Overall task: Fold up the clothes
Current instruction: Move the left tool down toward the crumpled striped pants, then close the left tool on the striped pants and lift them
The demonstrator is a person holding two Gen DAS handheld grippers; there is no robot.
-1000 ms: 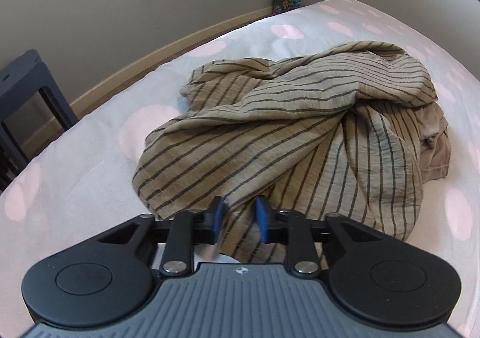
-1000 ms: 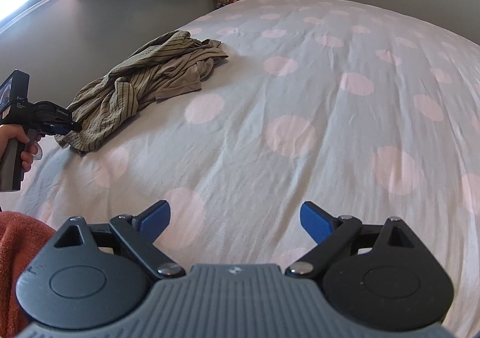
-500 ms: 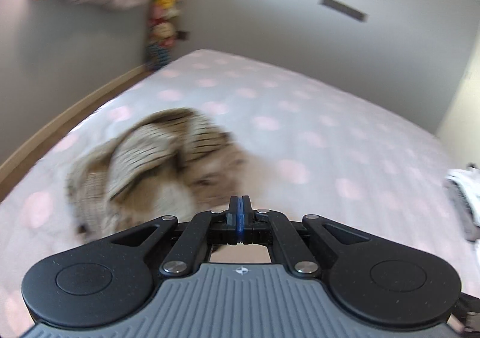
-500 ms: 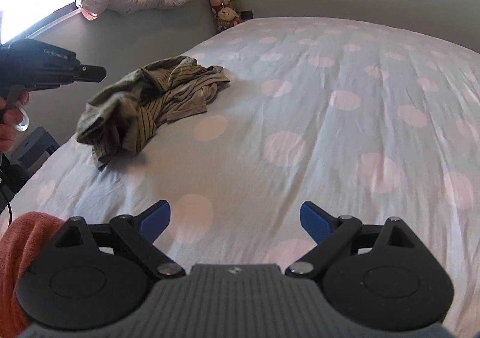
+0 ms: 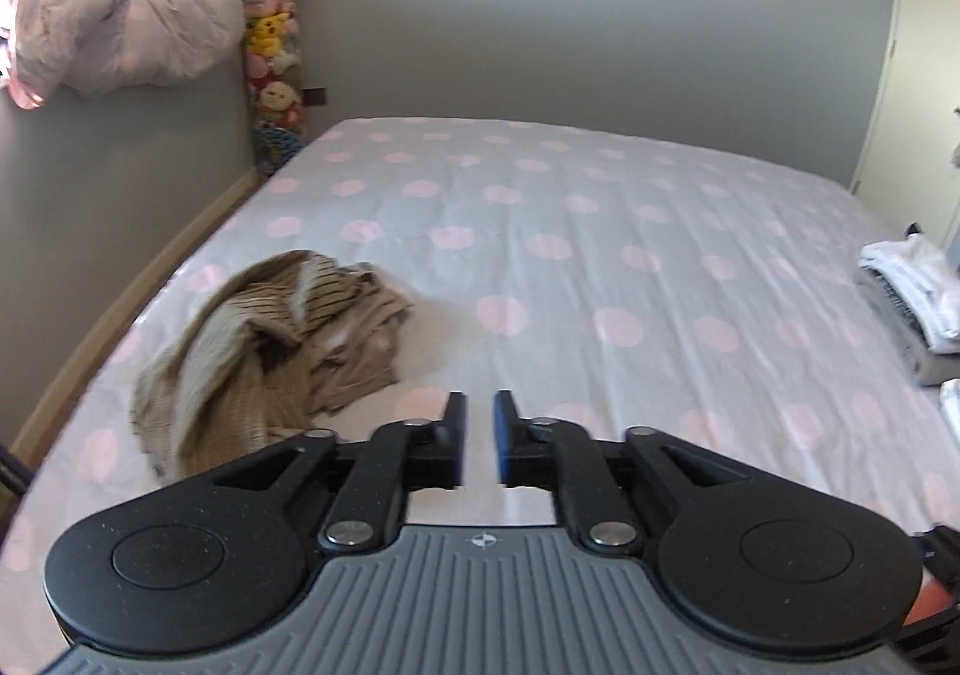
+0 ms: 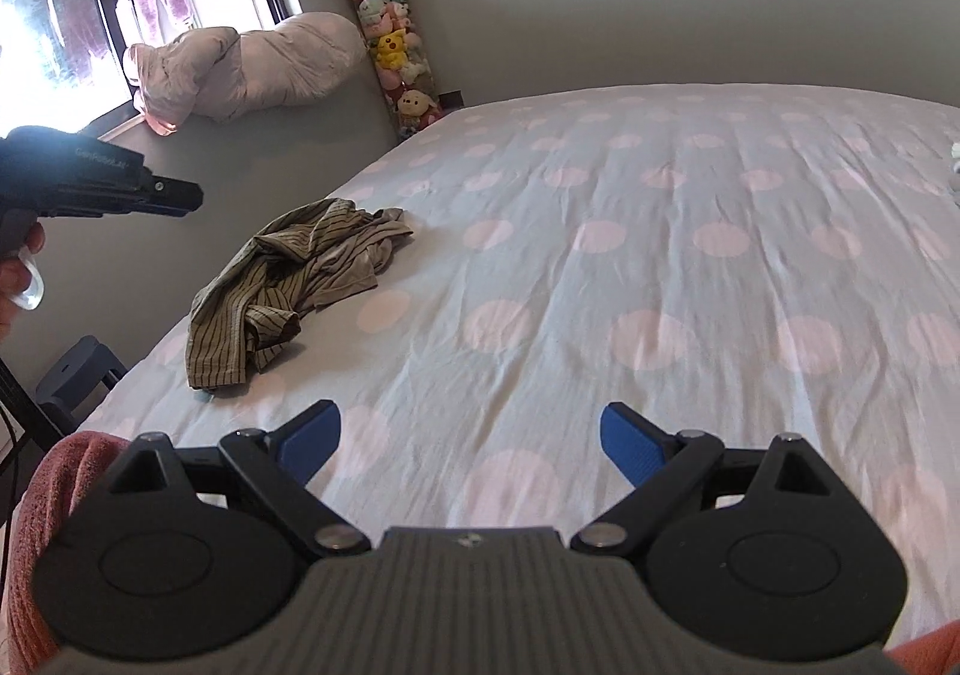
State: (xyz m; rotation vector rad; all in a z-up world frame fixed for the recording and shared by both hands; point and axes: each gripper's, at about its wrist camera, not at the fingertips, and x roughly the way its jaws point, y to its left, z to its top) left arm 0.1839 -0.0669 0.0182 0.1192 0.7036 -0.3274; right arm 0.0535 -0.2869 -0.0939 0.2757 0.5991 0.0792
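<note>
A crumpled tan striped garment (image 5: 282, 339) lies on the left side of the bed (image 5: 600, 267); it also shows in the right wrist view (image 6: 300, 279). My left gripper (image 5: 478, 444) is open by a narrow gap and empty, raised above the bed to the right of the garment. It appears from the side in the right wrist view (image 6: 174, 195), high above the garment. My right gripper (image 6: 471, 444) is wide open and empty over the near part of the bed, well away from the garment.
The bed has a grey sheet with pink dots. A stack of folded clothes (image 5: 912, 303) sits at the right edge. A bundled duvet (image 6: 252, 69) lies on the window ledge, a column of plush toys (image 6: 390, 45) stands in the corner, a dark stool (image 6: 78, 375) beside the bed.
My left gripper shut on the garment's edge, lifted and tugged it, then let go and opened slightly. The garment dropped back in a new heap. The right gripper tilted upward a little.
</note>
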